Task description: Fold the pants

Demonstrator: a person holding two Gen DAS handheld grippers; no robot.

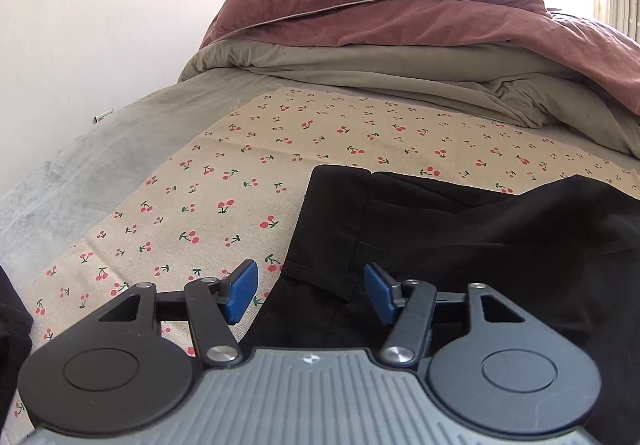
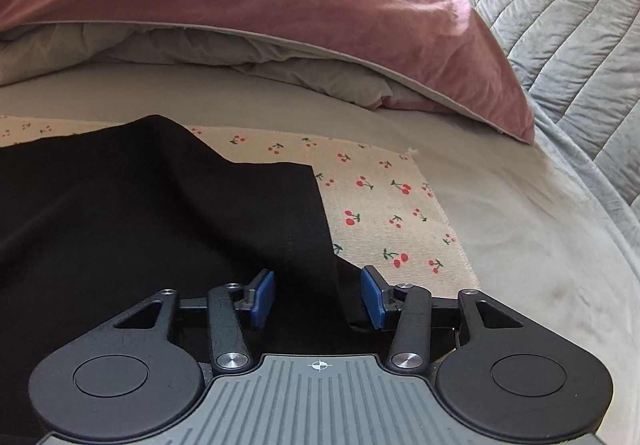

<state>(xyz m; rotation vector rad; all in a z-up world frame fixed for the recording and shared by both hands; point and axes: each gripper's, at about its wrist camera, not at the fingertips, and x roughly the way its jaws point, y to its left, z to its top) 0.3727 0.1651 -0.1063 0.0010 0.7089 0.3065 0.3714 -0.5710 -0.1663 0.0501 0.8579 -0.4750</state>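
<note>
Nearest in the left wrist view, the left gripper [image 1: 310, 291] is hovering with its blue pads [image 1: 243, 291] standing wide apart, nothing pressed between them, straddling the near left edge of the black pants [image 1: 460, 237]. Nearest in the right wrist view, the right gripper [image 2: 318, 297] is showing a moderate gap, with a fold of the pants' hem end passing between the pads; whether they are pinching the cloth cannot be told. The pants are lying across the cherry-print cloth [image 1: 224, 181] spread on the bed [image 2: 520, 229], their stitched waistband toward the cloth's left side, the leg end near its right edge. The fabric is looking thin, light and limp, draping in soft ridges rather than holding shape, so it is likely sagging wherever it is unsupported and sliding easily over itself. Good places to take hold seem to be the thicker seamed edges: the waistband corner on the left and the hem corner on the right. Farther back, a rumpled grey and dusty-pink duvet [image 1: 392, 13] is heaped along the far side of the bed, with a quilted grey pillow [image 2: 568, 25] beyond at the right.
</note>
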